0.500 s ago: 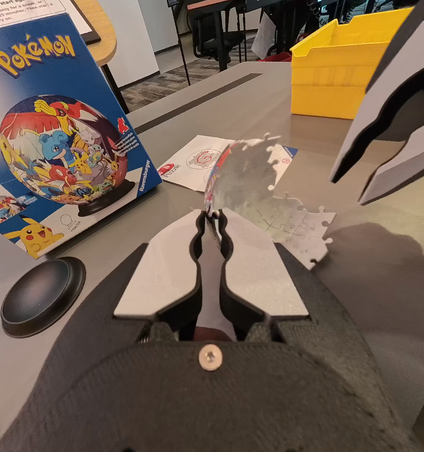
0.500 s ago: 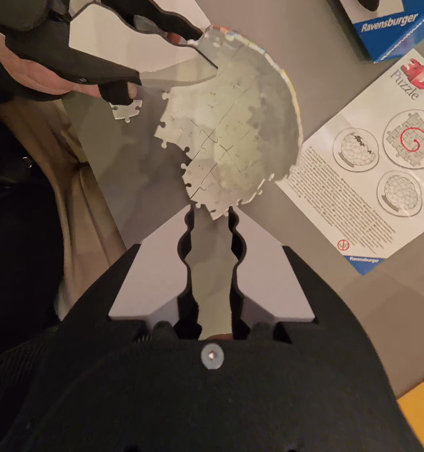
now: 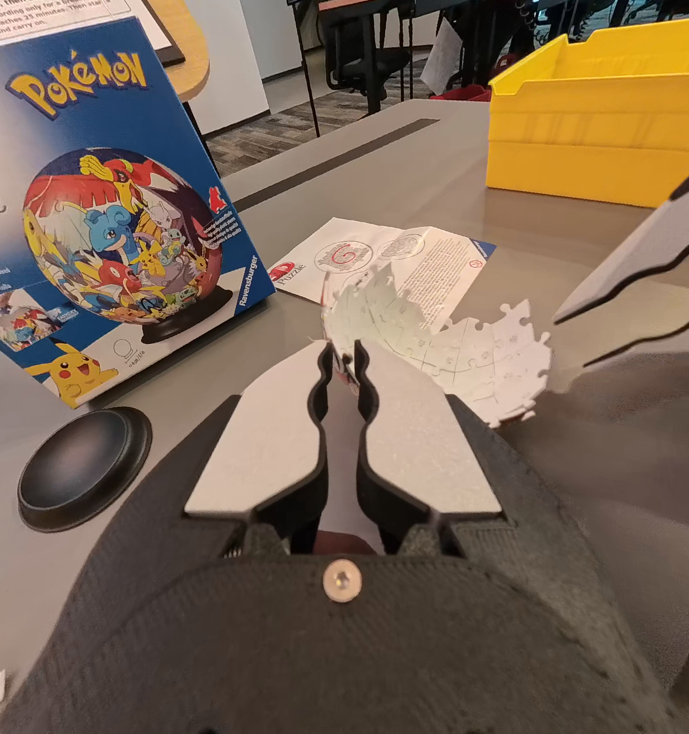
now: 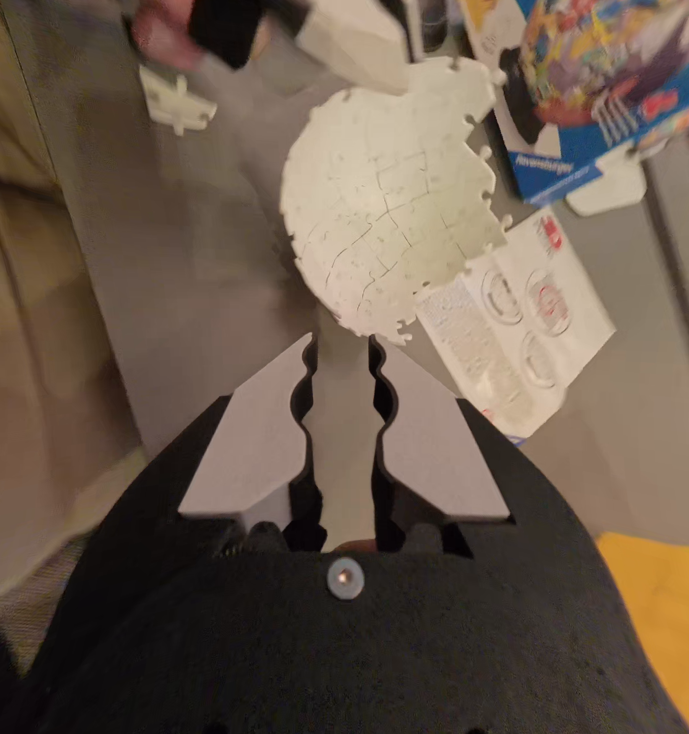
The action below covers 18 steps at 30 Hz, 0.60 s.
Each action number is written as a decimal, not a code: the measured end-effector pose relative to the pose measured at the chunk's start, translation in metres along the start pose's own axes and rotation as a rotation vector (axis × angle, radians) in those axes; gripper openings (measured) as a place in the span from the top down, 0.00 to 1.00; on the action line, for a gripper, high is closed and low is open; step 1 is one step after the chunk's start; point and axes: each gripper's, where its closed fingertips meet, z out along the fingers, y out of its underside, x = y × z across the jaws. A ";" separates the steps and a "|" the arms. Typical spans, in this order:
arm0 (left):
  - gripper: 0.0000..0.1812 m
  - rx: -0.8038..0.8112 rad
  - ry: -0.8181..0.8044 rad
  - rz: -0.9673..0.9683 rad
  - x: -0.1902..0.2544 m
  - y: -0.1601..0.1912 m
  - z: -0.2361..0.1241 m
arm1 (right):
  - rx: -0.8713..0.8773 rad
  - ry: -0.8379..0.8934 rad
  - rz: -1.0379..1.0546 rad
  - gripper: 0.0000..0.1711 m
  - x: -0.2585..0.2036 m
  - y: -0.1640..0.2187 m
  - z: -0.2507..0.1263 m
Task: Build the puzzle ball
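The half-built puzzle ball shell (image 3: 473, 357) is a white-inside bowl with a printed outside. My left gripper (image 3: 342, 349) is shut on its near rim and holds it over the grey table (image 3: 374, 167). In the right wrist view the shell (image 4: 386, 206) faces me with its white inside, and the left gripper's finger (image 4: 354, 51) meets its top edge. My right gripper (image 4: 342, 339) is open and empty, its tips just below the shell's lower edge. It also shows in the left wrist view (image 3: 569, 341), right of the shell.
The blue puzzle box (image 3: 96, 198) stands at the left, with the black round stand (image 3: 80, 468) in front of it. An instruction sheet (image 3: 394, 254) lies behind the shell. A yellow bin (image 3: 600, 119) is at the back right. Loose joined white pieces (image 4: 176, 99) lie near the person's hand.
The shell has tipped from nearly upright to more bowl-like in my left gripper's hold. My right gripper has dropped lower and sits right of the shell. The right view is motion-blurred.
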 end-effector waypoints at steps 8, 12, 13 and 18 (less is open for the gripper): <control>0.96 0.003 -0.002 0.008 -0.001 -0.002 0.003 | -0.039 0.021 -0.465 0.87 0.000 -0.006 0.025; 0.96 -0.004 0.003 0.006 -0.001 0.000 0.006 | -0.030 0.010 -0.528 0.89 0.004 -0.008 0.023; 0.96 -0.005 0.005 0.005 -0.001 0.000 0.007 | -0.035 0.009 -0.549 0.90 0.005 -0.006 0.023; 0.97 -0.014 0.016 0.009 0.000 0.000 0.011 | -0.067 -0.036 -0.655 0.91 0.009 -0.005 0.026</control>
